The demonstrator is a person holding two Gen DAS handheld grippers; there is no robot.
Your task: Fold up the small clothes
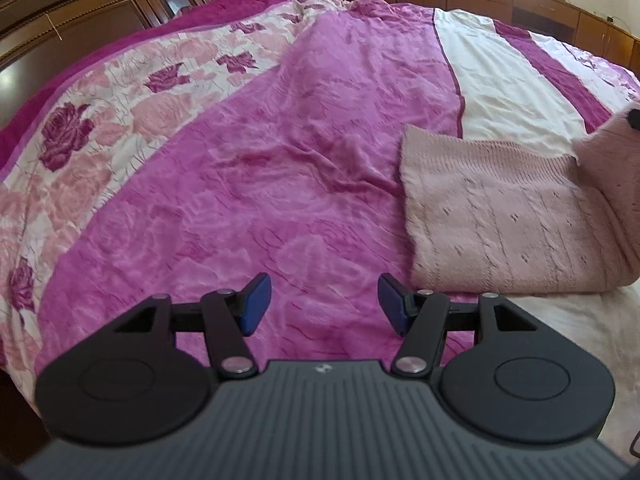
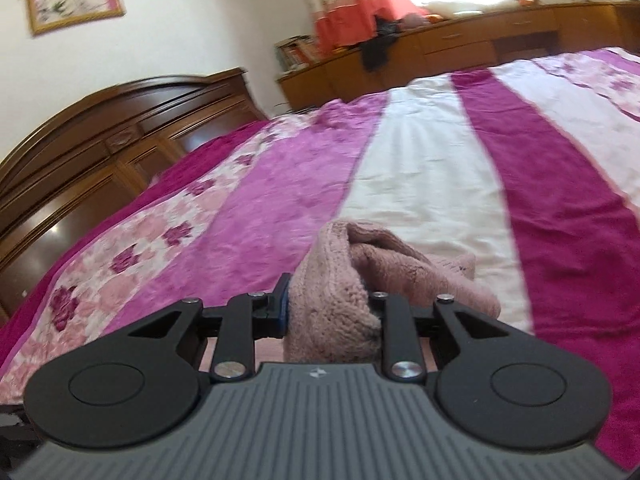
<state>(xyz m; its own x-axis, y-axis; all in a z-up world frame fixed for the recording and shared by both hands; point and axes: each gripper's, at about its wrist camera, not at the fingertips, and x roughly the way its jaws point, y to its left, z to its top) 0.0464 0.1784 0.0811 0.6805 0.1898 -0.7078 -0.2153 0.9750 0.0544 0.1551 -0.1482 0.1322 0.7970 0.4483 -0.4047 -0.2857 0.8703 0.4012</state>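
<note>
While the left tool (image 1: 324,305) hangs over the magenta band of the bedspread (image 1: 280,168) with its blue pads (image 1: 253,305) spread wide and nothing between them, the pink knitted garment (image 1: 508,220) lies ahead and to its right, apart from the fingers. From the left wrist view the garment rests partly on that magenta band and partly on the white stripe beside it, its body flat with a ribbed edge on top. One portion at the far right of the view is lifted off the bed, rising toward the edge of the picture.

On the right wrist view the right tool (image 2: 330,312) is closed onto a thick bunch of the same pink knitted garment (image 2: 340,280). The knit fills the gap between the fingers, hides the right-hand pad altogether and leaves only a sliver of the blue left pad (image 2: 283,304) showing. The gripped fold stands up from the fingers, and more of the fabric trails forward and to the right over the white stripe of the bedspread (image 2: 420,184).

A dark wooden headboard (image 2: 100,132) runs along the left side of the bed, and a low wooden cabinet (image 2: 460,48) stands beyond it under the window.
</note>
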